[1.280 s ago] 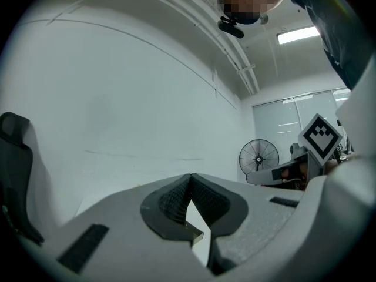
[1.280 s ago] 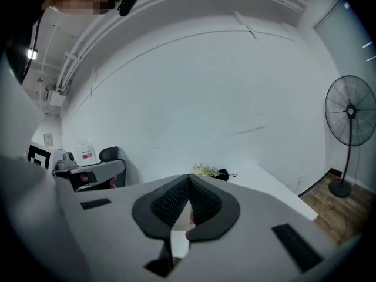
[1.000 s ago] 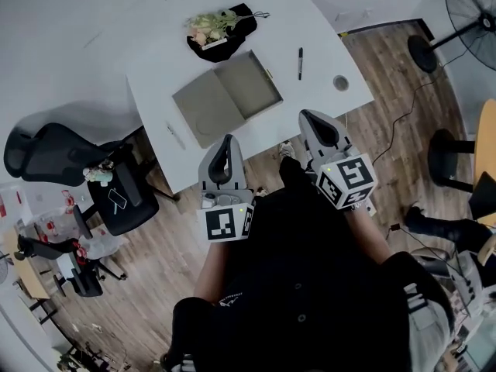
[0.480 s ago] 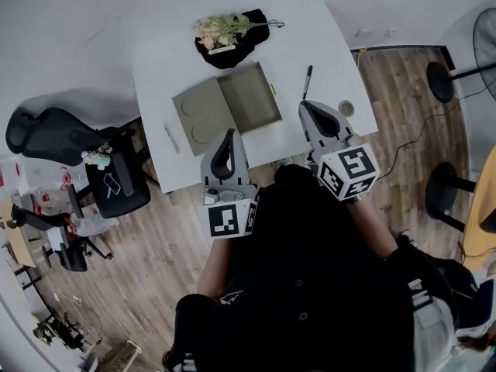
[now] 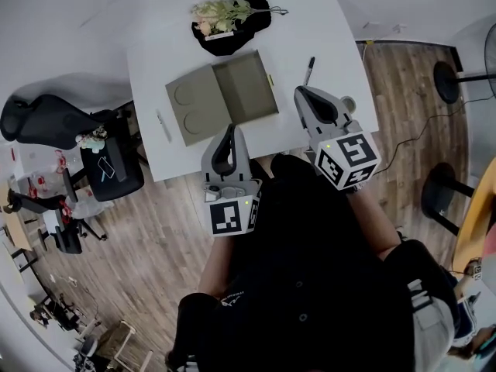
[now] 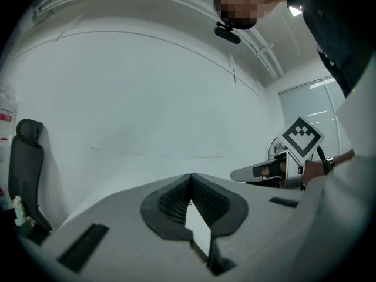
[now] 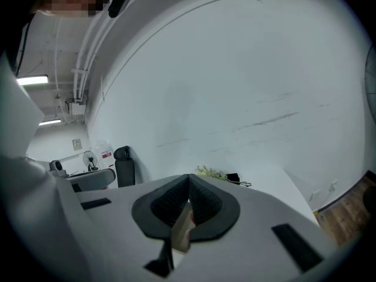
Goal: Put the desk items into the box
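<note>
Both grippers have edged forward toward the open box [image 5: 246,90]: the left gripper [image 5: 229,130] sits just short of its near side, the right gripper [image 5: 299,92] to its right, beside the black pen [image 5: 310,70]. Each is pressed closed on nothing (tips meeting). A white pen [image 5: 160,125] lies left of the box.

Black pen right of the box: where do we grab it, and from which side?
Mid-barrel, from straight above, jaws across its thin width. The pen lies flat on the desk beside the box, its length running away from the person, with bare surface either side. The right gripper is nearest.
</note>
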A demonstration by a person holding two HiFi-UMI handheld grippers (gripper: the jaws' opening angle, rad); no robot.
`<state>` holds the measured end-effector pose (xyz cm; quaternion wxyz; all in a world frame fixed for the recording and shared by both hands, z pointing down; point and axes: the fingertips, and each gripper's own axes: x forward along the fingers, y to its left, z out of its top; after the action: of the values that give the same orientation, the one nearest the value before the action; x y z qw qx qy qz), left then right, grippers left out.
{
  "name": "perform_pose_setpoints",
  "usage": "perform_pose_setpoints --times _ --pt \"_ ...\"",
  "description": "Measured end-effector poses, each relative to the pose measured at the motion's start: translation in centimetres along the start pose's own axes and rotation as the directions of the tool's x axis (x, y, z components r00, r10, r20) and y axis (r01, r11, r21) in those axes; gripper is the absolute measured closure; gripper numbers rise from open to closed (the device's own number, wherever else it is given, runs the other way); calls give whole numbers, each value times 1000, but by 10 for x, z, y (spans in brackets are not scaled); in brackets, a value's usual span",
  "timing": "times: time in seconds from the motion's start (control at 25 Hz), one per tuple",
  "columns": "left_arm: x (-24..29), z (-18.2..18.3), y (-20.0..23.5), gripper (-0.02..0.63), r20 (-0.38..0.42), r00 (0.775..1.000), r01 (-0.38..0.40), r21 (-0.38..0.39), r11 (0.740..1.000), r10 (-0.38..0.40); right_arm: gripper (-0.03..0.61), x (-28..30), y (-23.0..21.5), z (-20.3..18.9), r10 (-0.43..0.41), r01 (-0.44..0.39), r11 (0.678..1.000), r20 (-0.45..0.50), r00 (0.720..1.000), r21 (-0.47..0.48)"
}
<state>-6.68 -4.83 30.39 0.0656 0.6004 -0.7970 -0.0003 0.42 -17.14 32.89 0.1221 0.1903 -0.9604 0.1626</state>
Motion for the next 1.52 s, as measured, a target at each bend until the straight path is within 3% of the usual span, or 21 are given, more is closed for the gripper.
perform_pose_setpoints --times 0.24,0.72,1.24,1.52 --pt "15 -15 3 606 -19 999 31 -16 999 -32 578 8 -12 -10 -42 42 999 -18 999 4" --pt "75 -38 -5 606 -66 975 211 -22 977 -212 579 26 -76 -27 -231 236 969 -67 971 71" --pt "115 -65 -14 606 -143 895 416 -66 907 -422 578 52 -134 -92 -429 462 877 -216 877 133" --pt "132 -89 -9 606 -186 858 469 -95 878 -479 517 71 -166 -144 -478 552 815 -330 814 179"
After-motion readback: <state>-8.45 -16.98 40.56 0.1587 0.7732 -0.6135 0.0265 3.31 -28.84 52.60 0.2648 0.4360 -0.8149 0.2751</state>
